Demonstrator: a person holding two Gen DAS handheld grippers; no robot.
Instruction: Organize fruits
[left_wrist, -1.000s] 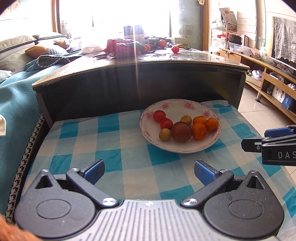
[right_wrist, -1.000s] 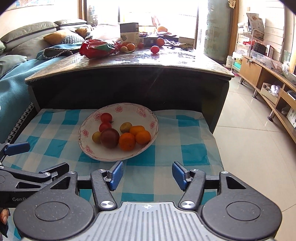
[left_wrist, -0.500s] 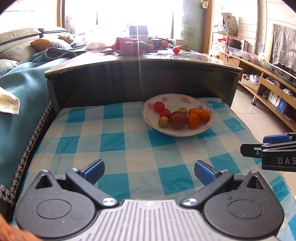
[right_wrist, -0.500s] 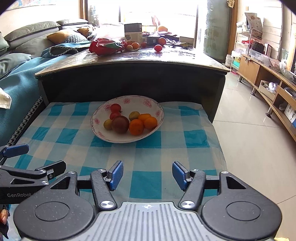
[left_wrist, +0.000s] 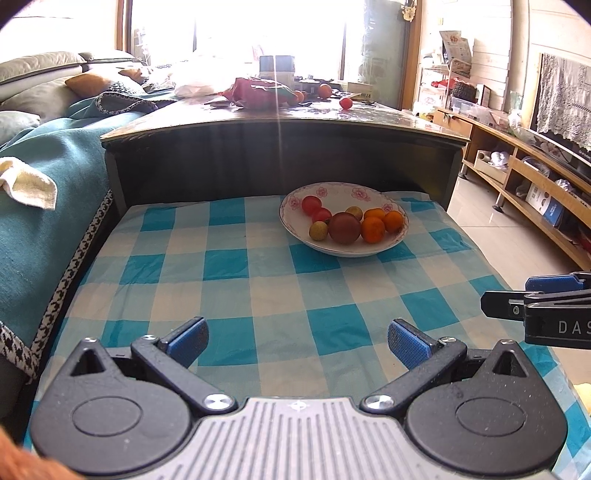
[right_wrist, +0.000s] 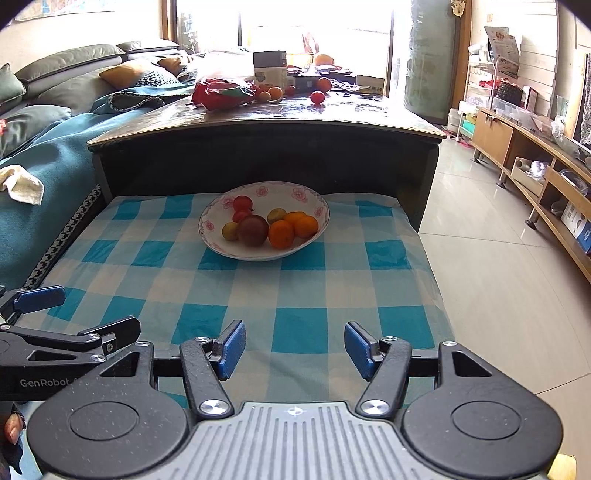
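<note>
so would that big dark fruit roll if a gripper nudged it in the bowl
Probably only a little: the dark fruit is round and smooth, but small fruits crowd both sides. The bowl curves upward, so it would likely settle back. Its glossy skin may slip between pads.

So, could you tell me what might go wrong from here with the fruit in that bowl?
The bowl is shallow and its fruit lies loosely clustered, so picking one piece could nudge a neighbour, such as an orange, over the low rim.

The checkered cloth is wrinkled and unpinned; a dragged gripper could pull it and shift the bowl.

The left gripper and right gripper hover side by side, and could collide when reaching together.
</note>
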